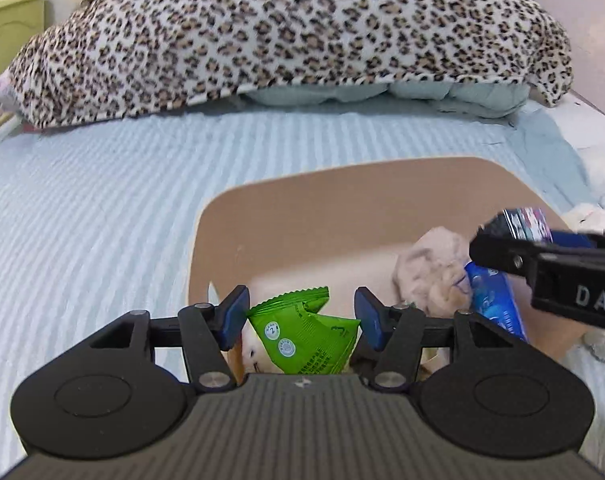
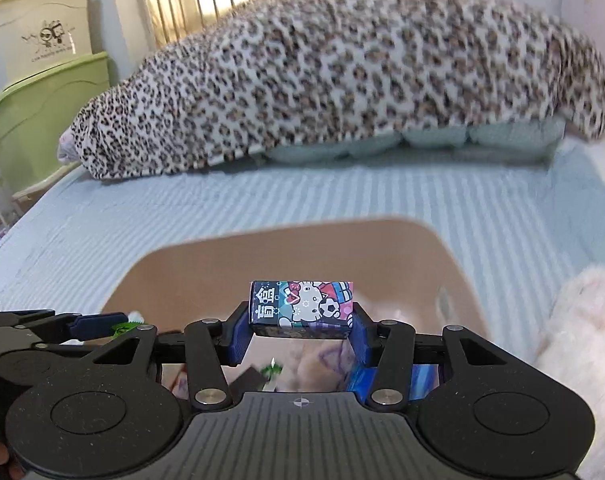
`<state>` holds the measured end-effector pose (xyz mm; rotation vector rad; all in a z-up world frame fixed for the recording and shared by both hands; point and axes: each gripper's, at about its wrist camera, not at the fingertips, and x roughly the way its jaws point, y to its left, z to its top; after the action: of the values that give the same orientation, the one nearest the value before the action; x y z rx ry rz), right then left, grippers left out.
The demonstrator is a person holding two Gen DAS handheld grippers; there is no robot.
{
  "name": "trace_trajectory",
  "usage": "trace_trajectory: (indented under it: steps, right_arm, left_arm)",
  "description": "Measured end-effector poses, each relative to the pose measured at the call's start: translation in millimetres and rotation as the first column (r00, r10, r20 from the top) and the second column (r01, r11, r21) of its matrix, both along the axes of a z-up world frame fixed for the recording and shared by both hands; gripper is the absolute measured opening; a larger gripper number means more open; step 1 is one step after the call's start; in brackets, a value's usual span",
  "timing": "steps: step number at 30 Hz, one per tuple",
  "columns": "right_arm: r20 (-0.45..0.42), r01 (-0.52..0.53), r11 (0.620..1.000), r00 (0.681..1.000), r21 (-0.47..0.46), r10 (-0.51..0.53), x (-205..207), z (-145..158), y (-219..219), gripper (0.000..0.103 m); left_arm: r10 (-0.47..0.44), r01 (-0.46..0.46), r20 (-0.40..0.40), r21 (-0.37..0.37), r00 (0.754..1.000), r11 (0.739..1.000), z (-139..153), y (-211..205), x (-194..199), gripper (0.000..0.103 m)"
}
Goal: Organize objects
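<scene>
The box (image 1: 286,216) sits on the bed (image 1: 102,208). Behind the box, a big blanket (image 1: 286,36) lies across the bed on a pillow (image 1: 382,94). Inside the box, a snack packet (image 1: 306,334) lies at the front, with a soft toy (image 1: 434,276) to its right. A small carton (image 2: 302,308) is above the box. Bins (image 2: 42,120) stand far left of the box, beside the bed.

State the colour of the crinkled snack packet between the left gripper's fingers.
Bright green crinkled snack packet, clearest in the left wrist view.
</scene>
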<state>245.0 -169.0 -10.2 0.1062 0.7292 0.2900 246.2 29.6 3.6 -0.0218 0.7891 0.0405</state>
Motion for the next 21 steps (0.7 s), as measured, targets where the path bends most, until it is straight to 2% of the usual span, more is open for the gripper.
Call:
trace_trajectory:
  steps: [4, 5, 8, 10, 17, 20, 21]
  right_arm:
    - [-0.018, 0.005, 1.0, 1.0, -0.016, -0.005, -3.4, -5.8, -1.3, 0.063]
    - [-0.019, 0.008, 1.0, 1.0, -0.022, -0.009, -4.7, -4.7, -2.2, 0.064]
    - [-0.006, 0.016, 0.999, 1.0, -0.029, -0.016, -13.6, 3.0, -6.6, 0.072]
    - [0.003, 0.034, 0.999, 0.999, -0.036, -0.034, -21.0, 10.6, -9.6, 0.08]
    - [0.019, 0.055, 0.998, 0.998, -0.02, -0.055, -65.1, 29.1, -22.0, 0.091]
    - [0.002, 0.067, 0.998, 0.998, 0.016, -0.067, -82.5, 33.7, -29.9, 0.096]
    - [-0.006, 0.074, 0.997, 0.997, 0.029, -0.074, -88.5, 34.3, -33.0, 0.096]
  left_arm:
    - [0.01, -0.01, -0.006, 0.023, 1.0, 1.0, 0.8, 0.7, -8.8, 0.069]
    - [0.01, -0.01, -0.004, 0.033, 1.0, 0.999, 2.9, 0.5, -11.2, 0.07]
    - [-0.006, 0.005, 0.015, 0.028, 1.0, 1.0, 13.1, -0.3, -23.0, 0.073]
    - [-0.01, 0.009, 0.043, 0.03, 0.999, 1.0, 20.2, -2.1, -33.5, 0.076]
    - [-0.003, 0.001, 0.085, 0.02, 0.996, 1.0, 40.4, -8.5, -79.7, 0.078]
    - [-0.008, 0.008, 0.063, 0.006, 0.998, 1.0, 41.7, -9.4, -98.7, 0.078]
    - [-0.01, 0.01, 0.028, -0.002, 1.0, 1.0, 42.3, -9.9, -104.9, 0.078]
